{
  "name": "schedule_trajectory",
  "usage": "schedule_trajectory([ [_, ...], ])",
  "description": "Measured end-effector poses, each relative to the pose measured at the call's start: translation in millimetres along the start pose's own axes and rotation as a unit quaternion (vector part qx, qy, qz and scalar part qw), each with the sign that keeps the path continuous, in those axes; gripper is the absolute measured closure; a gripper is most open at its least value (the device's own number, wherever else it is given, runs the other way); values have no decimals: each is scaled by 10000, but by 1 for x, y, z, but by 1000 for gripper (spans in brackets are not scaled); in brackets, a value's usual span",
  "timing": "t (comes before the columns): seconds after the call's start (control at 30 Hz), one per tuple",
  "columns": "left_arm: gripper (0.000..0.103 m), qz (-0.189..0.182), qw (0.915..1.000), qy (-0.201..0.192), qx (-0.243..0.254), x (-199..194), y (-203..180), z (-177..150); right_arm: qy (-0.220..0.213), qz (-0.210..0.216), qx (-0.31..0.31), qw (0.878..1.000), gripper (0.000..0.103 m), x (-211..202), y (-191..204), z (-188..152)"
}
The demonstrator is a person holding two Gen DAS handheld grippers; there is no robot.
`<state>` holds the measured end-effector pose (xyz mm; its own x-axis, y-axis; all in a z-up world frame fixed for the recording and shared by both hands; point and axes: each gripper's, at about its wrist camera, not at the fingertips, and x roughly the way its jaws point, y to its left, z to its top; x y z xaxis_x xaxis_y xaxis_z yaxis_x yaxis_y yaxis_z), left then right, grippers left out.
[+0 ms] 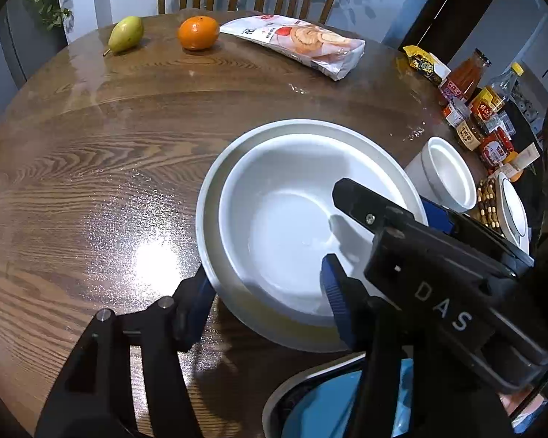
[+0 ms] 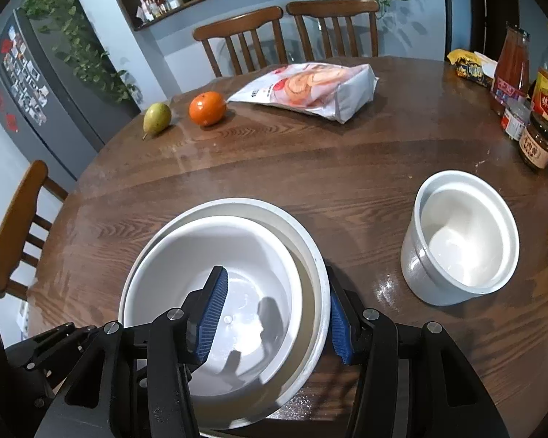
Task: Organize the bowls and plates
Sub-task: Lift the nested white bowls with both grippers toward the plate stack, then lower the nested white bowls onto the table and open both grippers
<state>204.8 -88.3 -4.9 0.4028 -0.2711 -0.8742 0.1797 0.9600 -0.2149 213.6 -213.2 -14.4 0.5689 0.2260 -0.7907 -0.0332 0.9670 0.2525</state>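
Near the table's [image 2: 347, 168] near edge two nested white bowls [image 2: 208, 292] sit mouth-up—round, no long axis—right gripper [image 2: 274, 310] clamped across their rims, left gripper [image 1: 266, 303] loosely straddling; the cup pair [image 2: 460, 237] stands rightward.

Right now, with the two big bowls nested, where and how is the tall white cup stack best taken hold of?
Grip the cup stack by its rim, coming from above with one finger inside and one outside the wall. Its mouth faces up and is open, and its sides look too wide to span. The near side, toward the nested bowls, seems clear; jars crowd the far right.
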Motion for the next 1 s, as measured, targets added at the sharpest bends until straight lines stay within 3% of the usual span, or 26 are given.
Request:
schedule_trajectory([
  [0.33,45,30,10000,-10,38,4,1,0,90,-41,26,9999,49,5,0,-3],
  [0.77,43,-54,9999,130,66,10,0,1,171,99,83,9998,40,10,0,-5],
  [0.9,32,-83,9999,92,90,8,0,1,210,139,100,9996,40,12,1,-5],
  [1.0,31,-26,9999,3,169,4,-2,0,256,147,108,9995,40,15,2,-5],
])
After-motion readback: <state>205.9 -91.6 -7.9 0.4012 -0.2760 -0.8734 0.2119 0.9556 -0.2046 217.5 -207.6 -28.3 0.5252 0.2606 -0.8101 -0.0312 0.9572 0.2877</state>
